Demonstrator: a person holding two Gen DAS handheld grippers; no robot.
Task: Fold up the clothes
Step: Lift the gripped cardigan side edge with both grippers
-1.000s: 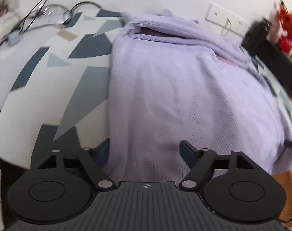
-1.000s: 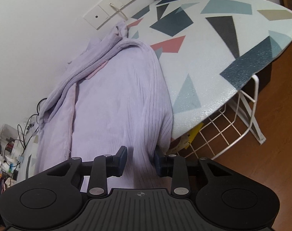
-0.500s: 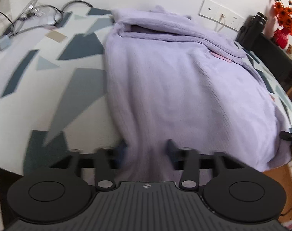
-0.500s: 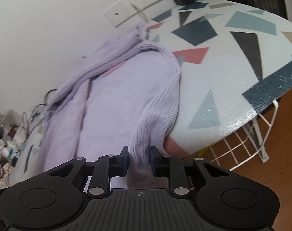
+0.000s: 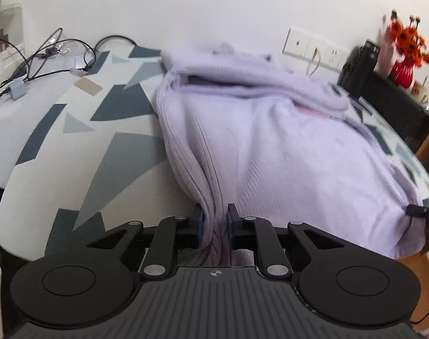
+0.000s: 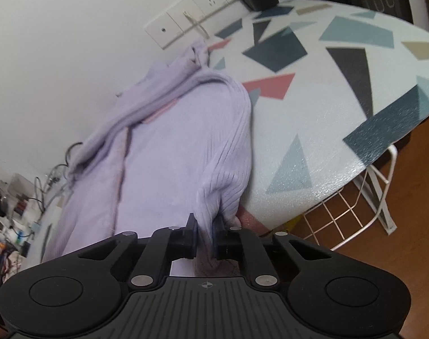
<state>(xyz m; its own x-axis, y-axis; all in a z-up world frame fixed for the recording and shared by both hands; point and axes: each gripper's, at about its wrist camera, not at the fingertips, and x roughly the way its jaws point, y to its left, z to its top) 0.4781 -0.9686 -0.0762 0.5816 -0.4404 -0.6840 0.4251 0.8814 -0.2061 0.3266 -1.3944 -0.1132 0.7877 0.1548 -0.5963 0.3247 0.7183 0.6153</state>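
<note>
A lilac ribbed knit sweater (image 5: 285,147) lies spread on a table with a geometric pattern (image 5: 59,141), its bunched sleeves and collar toward the wall. My left gripper (image 5: 215,220) is shut on the sweater's near left hem corner, and the fabric rises in a ridge from the jaws. In the right wrist view the same sweater (image 6: 163,152) runs up toward the wall, and my right gripper (image 6: 205,224) is shut on its near right hem corner, lifted off the table (image 6: 313,130). The right gripper's tips (image 5: 420,212) show at the sweater's right edge in the left wrist view.
Cables and a small adapter (image 5: 16,90) lie at the table's far left. A dark box (image 5: 358,67) and a red vase of orange flowers (image 5: 406,56) stand at the far right. Wall sockets (image 6: 192,17) sit behind. A white wire rack (image 6: 353,206) stands below the table's right edge.
The left gripper went from open around the hem to shut on it. Both grippers have lifted their hem corners, so the fabric now bunches upward in ridges.
</note>
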